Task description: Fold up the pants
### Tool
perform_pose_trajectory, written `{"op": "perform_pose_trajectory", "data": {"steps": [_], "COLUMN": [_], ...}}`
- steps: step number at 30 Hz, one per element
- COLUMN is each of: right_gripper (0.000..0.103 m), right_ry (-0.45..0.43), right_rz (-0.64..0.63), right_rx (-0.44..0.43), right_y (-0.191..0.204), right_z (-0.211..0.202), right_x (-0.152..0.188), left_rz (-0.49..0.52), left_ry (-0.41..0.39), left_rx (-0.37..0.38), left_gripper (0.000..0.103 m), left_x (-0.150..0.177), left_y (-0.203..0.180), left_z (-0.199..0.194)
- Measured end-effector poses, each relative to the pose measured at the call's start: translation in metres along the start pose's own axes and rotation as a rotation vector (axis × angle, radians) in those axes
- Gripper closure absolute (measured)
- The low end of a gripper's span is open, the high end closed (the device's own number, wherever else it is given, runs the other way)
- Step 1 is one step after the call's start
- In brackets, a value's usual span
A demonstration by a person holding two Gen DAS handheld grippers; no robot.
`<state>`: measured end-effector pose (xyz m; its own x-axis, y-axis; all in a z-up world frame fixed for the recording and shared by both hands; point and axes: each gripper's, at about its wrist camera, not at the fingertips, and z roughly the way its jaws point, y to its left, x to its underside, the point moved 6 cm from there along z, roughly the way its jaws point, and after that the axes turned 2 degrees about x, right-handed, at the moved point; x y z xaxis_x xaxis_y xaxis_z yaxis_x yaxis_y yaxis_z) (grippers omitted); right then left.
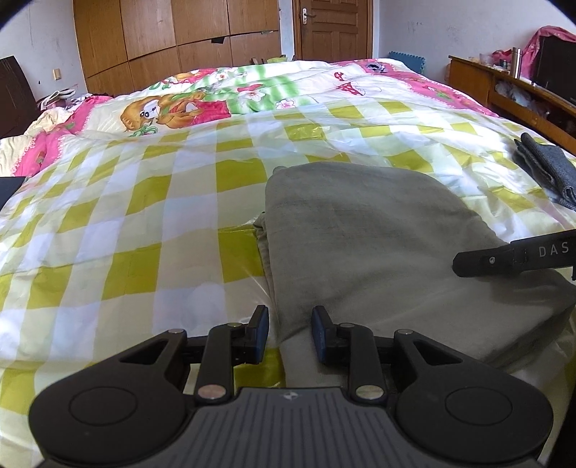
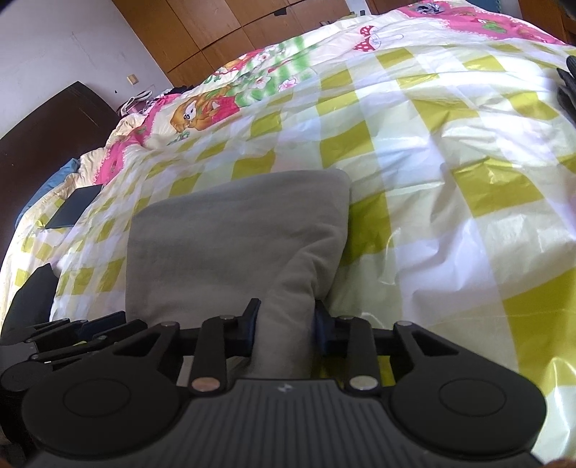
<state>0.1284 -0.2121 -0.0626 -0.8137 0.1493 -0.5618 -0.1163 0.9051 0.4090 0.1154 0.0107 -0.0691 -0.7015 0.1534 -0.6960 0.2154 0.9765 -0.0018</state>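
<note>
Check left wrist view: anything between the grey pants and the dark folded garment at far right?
Nothing lies there: only bare checked cover separates the grey pants from the dark folded garment, seen in the left wrist view.

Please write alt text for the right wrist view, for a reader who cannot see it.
The right tool pinches a raised fold at the near edge of folded grey pants, which lie on a yellow-and-white checked bed cover. Beyond are a cartoon-print quilt and wooden wardrobes.
</note>
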Motion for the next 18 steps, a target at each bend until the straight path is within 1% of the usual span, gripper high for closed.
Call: {"op": "perform_pose_trajectory", "data": {"steps": [4,7,10,14,18], "right_gripper": [0.074,0.074,0.074,0.074,0.073], "right_ry": [0.001,-0.004,-0.008,-0.021,-0.023], "right_rz": [-0.005,0.014,0.031,0.061,0.076], "right_rx": [0.016,0.016,0.016,0.0,-0.025], "right_y": [-0.001,-0.002,-0.004,-0.008,-0.016], "right_z": [0.017,0.026,0.038,0.053,0.048], "right_x": [-0.014,-0.021,-0.031,-0.043,-0.042], "left_rz": [0.003,0.014,-0.001,-0.021,-0.026], "left_ry": [0.003,0.0,-0.003,-0.002,0.008], "left_rx": [-0.002,-0.009,-0.004,-0.021,-0.033], "left_gripper": [0.062,0.057,0.056,0.053,0.052], "left_x": [-0.009,-0.014,-0.02,-0.034,-0.042], "left_y": [0.005,0.009,0.016,0.024,0.027], "left_z": [0.012,0.02,0.029,0.046,0.053]}}
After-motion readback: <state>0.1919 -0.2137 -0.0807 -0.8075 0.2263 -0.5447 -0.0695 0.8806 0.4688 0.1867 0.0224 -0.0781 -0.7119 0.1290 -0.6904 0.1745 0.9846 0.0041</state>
